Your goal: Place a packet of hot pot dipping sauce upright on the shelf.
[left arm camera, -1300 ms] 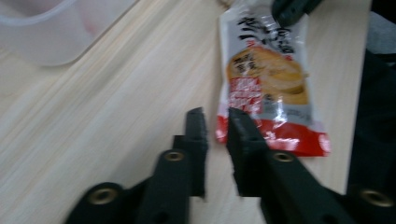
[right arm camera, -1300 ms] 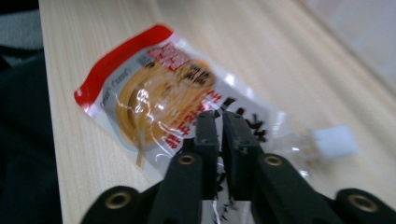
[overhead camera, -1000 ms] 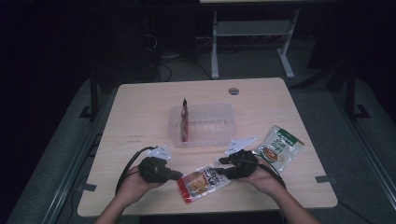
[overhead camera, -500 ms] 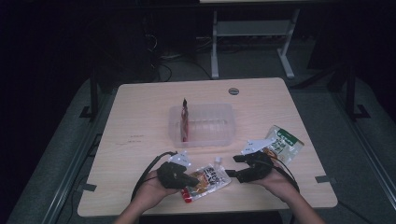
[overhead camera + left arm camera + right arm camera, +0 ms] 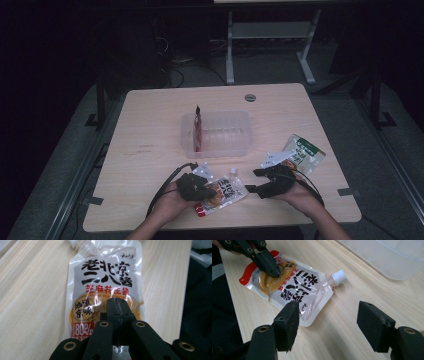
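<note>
Glossy soft pouch is lying flat near the table's front edge; left gripper, fully closed, is pressing its middle. Right gripper has just been opening, jaws wide, nothing between. Likely slippery, floppy; grabbing a side edge or the stiff cap looks best.

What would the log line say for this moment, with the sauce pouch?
left gripper: shut, tips on sauce pouch | right gripper: jaws just opened, nothing between | pouch: flat on table

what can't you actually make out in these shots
- Left tool, left gripper view: shut jaws cover the middle of the white and orange spouted sauce pouch; its cap is cut off by the top edge.
- Clear plastic tub, right gripper view: cut off by the top edge.
- Green and white snack packet, high view: print too small.
</note>
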{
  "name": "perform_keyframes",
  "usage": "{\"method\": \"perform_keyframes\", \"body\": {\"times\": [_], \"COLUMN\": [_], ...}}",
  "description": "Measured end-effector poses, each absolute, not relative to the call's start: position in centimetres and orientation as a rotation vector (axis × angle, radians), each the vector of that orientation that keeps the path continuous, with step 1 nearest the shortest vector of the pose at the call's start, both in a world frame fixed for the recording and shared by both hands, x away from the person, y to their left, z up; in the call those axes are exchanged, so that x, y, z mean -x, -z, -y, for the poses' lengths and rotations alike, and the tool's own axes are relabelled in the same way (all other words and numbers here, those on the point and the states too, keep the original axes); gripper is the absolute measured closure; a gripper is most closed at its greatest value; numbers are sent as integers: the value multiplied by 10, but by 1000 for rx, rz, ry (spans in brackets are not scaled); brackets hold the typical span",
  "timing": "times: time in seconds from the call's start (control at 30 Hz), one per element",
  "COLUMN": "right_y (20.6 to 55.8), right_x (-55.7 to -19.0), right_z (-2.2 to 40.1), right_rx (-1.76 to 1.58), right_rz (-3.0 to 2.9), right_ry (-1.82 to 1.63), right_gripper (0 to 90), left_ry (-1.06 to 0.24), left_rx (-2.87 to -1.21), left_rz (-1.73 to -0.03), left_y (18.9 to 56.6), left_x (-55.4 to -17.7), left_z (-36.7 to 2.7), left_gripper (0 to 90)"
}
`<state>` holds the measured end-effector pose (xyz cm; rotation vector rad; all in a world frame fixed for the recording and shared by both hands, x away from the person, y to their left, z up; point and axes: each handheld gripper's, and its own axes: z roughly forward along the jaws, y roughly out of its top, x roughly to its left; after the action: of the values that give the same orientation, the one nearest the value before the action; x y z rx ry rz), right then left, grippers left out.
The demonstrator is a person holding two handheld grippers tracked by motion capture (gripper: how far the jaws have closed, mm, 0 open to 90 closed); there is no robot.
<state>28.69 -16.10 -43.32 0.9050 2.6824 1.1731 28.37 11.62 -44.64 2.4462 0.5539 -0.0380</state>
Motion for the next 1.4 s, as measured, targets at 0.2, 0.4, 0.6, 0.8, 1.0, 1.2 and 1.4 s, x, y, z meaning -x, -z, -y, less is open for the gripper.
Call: {"method": "perform_keyframes", "body": {"times": [0.2,0.4,0.6,0.8,1.0,1.2,1.4], "right_y": [435,439,445,454,459,465,469], "right_x": [-286,-287,-294,-303,-311,-314,-316], "right_z": [158,155,150,142,134,127,124], "right_rx": [-901,-915,-964,-1021,-1050,-1049,-1053], "right_rz": [-2709,-2741,-2779,-2836,-2870,-2928,-2981], "right_ry": [-1181,-1213,-1270,-1285,-1309,-1317,-1342], "right_gripper": [342,341,342,348,371,411,478], "left_ry": [1,-20,-24,-35,-27,-21,-17], "left_rx": [-2481,-2503,-2525,-2528,-2509,-2479,-2473], "left_rz": [-548,-543,-535,-534,-546,-562,-556], "left_y": [449,451,450,450,451,452,453], "left_x": [-285,-290,-295,-294,-293,-292,-292], "left_z": [-113,-111,-111,-110,-112,-116,-118], "left_gripper": [900,900,900,900,900,900,900]}}
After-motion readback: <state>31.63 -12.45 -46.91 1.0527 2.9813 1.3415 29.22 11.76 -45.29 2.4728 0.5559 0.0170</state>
